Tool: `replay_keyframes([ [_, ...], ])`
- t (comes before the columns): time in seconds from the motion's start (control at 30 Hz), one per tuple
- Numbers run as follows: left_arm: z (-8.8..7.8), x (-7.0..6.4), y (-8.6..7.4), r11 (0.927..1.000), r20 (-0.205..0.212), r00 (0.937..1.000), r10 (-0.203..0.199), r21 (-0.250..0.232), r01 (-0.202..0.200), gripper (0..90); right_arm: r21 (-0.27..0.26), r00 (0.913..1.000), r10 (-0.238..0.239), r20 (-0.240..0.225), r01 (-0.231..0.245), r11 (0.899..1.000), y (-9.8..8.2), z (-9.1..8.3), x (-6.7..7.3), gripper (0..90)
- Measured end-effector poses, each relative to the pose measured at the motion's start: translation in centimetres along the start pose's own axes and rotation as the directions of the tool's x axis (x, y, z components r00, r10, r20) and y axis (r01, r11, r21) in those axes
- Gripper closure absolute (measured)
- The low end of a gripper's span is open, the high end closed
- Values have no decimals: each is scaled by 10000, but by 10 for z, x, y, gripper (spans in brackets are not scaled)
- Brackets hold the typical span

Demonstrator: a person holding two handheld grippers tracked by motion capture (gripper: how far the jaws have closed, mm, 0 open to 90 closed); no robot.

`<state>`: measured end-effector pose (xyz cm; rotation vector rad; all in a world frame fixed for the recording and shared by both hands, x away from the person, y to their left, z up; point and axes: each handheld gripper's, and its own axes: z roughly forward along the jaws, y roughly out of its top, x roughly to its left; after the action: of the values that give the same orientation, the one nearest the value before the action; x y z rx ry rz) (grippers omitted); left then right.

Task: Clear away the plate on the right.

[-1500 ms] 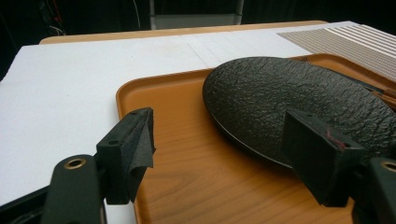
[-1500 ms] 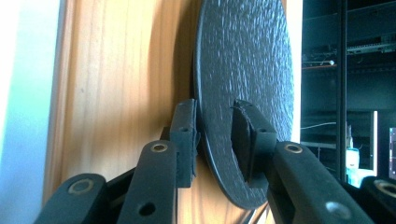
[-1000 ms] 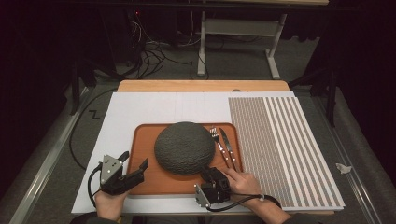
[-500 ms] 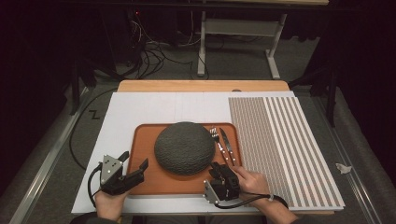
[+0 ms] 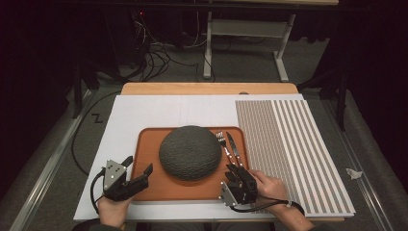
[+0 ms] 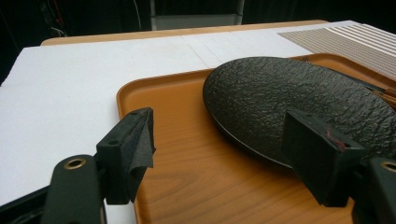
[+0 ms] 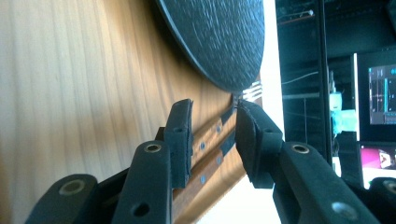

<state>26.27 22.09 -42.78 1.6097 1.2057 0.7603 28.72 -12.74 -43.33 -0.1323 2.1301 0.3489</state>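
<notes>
A dark, rough-textured round plate (image 5: 190,151) lies on an orange-brown wooden tray (image 5: 149,139). A fork (image 5: 222,142) and a knife (image 5: 232,144) lie side by side to its right on the tray. My right gripper (image 5: 236,169) is at the tray's near right corner. In the right gripper view its jaws (image 7: 212,116) straddle the two riveted wooden handles (image 7: 205,158). The jaws have just been opening and show a gap to the handles. My left gripper (image 5: 138,164) hovers open over the tray's left edge. Its jaws (image 6: 219,121) point at the plate (image 6: 299,88) and hold nothing.
The tray rests on a white board (image 5: 144,113), with a brown-and-white striped mat (image 5: 293,144) on the right. A wooden table edge (image 5: 207,88) runs behind. Cables and a metal table frame (image 5: 245,29) stand on the floor beyond.
My right gripper has moved rightward along the tray's near side, from in front of the plate to the cutlery handles. The left gripper has stayed put.
</notes>
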Motion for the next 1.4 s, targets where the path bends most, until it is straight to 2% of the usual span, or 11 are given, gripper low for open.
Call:
replay_keyframes([
  [0.77,0,0,0,10000,-20,10000,-4,7,4,263,583,9966,758,338,-776,9953,-34,-9,-8,645],
  [1.13,0,0,0,10000,-18,10000,1,-6,-1,263,666,9902,1284,543,-1319,9890,-52,-14,-12,621],
  [1.4,0,0,0,10000,-17,10000,3,-22,-3,263,732,9823,1737,696,-1787,9812,-65,-18,-13,601],
])
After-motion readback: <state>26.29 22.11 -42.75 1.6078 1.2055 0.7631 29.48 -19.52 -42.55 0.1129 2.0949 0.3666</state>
